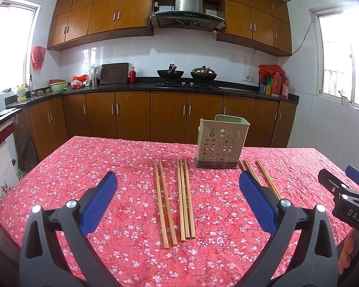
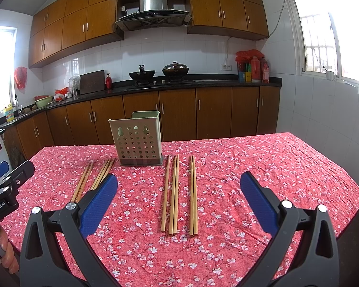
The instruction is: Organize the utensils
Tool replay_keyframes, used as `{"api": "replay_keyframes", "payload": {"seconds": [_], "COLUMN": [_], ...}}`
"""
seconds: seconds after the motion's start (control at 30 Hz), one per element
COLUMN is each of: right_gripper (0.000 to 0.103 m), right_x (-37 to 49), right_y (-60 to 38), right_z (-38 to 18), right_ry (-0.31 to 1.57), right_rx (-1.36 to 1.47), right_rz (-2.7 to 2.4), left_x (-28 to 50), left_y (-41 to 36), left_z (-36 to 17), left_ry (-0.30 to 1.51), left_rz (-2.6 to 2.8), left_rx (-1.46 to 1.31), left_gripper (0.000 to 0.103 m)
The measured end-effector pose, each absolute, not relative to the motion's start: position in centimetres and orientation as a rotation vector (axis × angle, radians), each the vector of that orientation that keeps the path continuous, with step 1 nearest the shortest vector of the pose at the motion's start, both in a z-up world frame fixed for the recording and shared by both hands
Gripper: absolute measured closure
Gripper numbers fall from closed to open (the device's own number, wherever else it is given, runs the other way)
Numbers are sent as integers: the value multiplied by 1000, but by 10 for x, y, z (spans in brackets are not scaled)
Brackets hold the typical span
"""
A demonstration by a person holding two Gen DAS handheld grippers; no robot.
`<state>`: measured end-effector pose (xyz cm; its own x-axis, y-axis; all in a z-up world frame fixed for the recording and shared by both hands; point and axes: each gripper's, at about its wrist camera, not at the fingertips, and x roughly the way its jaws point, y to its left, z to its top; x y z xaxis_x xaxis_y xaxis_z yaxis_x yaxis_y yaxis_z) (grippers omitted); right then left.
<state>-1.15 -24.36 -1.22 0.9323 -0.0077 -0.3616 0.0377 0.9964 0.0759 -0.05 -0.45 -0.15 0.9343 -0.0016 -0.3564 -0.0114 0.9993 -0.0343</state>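
Chopsticks all lie flat on the worktop [image 2: 275, 167]; none stand in the holder, so nothing of the sorting appears done yet. Going left to right in the left wrist view: a pair of chopsticks [image 1: 164, 203] lies at about 12 o'clock from the left gripper [image 1: 178, 191], running lengthwise away from the camera, with a group of three [image 1: 185, 198] just beside it on the right. At 1 o'clock stands the perforated green holder [image 1: 221, 142], upright near the far edge of the cloth; through its holes no sticks can be seen inside. Right of its base more chopsticks [image 1: 268, 179] lie partly hidden behind the right-hand blue finger. In the right wrist view that same right-hand lot shows whole: a group of three [image 2: 171, 191] and a pair [image 2: 193, 191], at 12 o'clock from the right gripper [image 2: 179, 191], with the holder at 11 o'clock. Fingers of both grippers stand wide apart, holding nothing and hovering above the cloth, clear of the sticks. Judgement: task at its start; all four groups are left to pick up and drop upright into the holder.
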Motion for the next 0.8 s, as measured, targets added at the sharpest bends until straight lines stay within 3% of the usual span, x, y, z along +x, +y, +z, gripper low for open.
{"api": "replay_keyframes", "payload": {"seconds": [0.8], "right_gripper": [2], "right_x": [-12], "right_y": [-244], "right_z": [-12], "right_ry": [370], "right_rx": [83], "right_rz": [-23], "left_x": [1], "left_y": [-15], "left_z": [-5], "left_ry": [367], "left_rz": [4], "left_rx": [-38], "left_gripper": [4]}}
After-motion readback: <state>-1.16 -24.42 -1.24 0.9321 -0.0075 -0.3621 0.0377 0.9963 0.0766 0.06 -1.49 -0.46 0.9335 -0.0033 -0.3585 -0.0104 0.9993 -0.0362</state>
